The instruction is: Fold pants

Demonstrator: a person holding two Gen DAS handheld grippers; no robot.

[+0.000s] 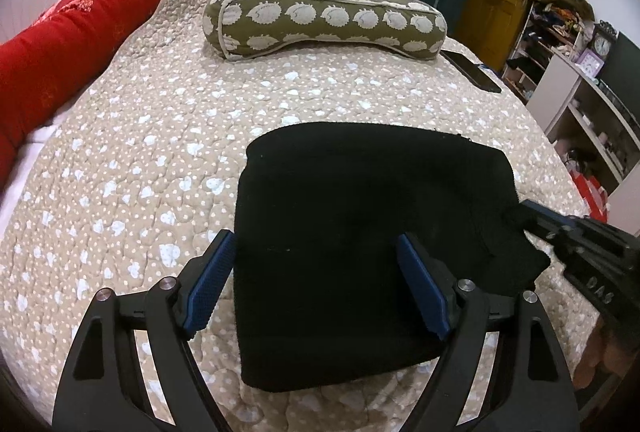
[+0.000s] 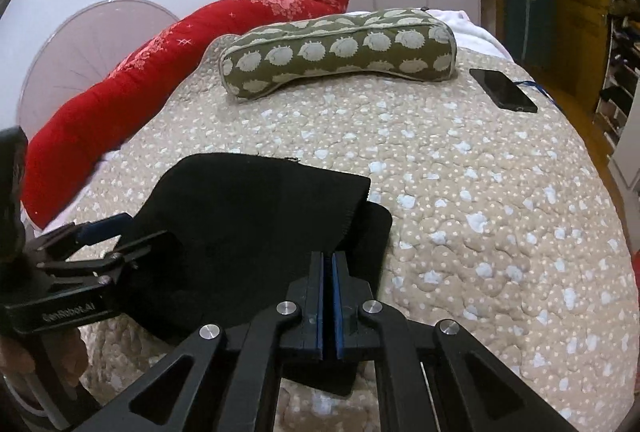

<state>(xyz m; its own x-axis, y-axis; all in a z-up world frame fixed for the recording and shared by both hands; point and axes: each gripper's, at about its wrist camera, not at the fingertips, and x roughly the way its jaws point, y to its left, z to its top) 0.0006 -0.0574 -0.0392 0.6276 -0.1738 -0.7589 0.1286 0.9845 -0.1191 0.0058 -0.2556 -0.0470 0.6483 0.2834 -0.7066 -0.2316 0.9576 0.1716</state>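
Note:
The black pants [image 1: 360, 216] lie folded into a thick rectangle on the beige quilted bed. My left gripper [image 1: 316, 252] is open, its blue-padded fingers spread over the near part of the pants, empty. In the right wrist view the pants [image 2: 248, 216] sit left of centre, their right layers offset. My right gripper [image 2: 330, 260] is shut at the pants' near right edge; its pads meet, and I cannot tell if cloth is pinched. The right gripper [image 1: 532, 212] also shows at the pants' right edge in the left wrist view, and the left gripper [image 2: 108, 232] in the right wrist view.
An olive pillow [image 1: 324, 18] with white hedgehog print lies at the far end of the bed [image 1: 160, 136]. A red bolster [image 1: 100, 12] runs along the left side. A black phone [image 2: 504, 90] lies at the far right. Shelves [image 1: 580, 80] stand right of the bed.

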